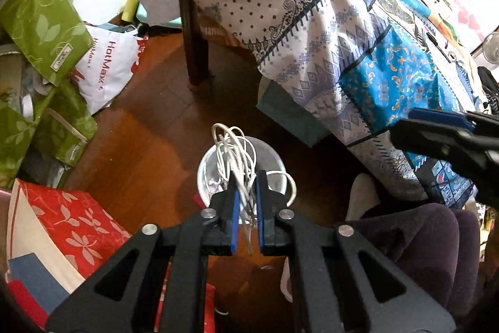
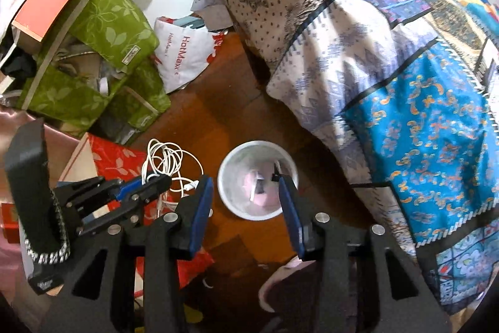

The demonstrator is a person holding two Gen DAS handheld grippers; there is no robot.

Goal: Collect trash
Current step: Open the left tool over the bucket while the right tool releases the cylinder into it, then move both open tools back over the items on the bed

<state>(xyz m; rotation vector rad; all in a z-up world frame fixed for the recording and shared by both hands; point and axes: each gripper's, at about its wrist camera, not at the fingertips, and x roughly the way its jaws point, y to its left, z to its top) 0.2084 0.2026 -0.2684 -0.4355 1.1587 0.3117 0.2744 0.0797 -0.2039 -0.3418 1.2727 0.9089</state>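
Note:
My left gripper point(image 1: 246, 183) is shut on a tangled white cable point(image 1: 232, 152) and holds it above a round white bin point(image 1: 274, 161) on the wooden floor. In the right wrist view the left gripper point(image 2: 149, 180) holds the cable point(image 2: 165, 158) to the left of the bin point(image 2: 227, 177), which has pale pink and white scraps inside. My right gripper point(image 2: 244, 180) is open and empty, with its fingers on either side of the bin from above. It also shows in the left wrist view point(image 1: 436, 130) at the right edge.
A table draped in a patterned cloth point(image 1: 312, 21) stands behind and right of the bin. Green leaf-print bags point(image 2: 103, 30), a white HotMax bag point(image 2: 184, 52) and a red printed bag point(image 1: 71, 223) crowd the left. The person's dark-trousered leg point(image 1: 421, 239) is at the lower right.

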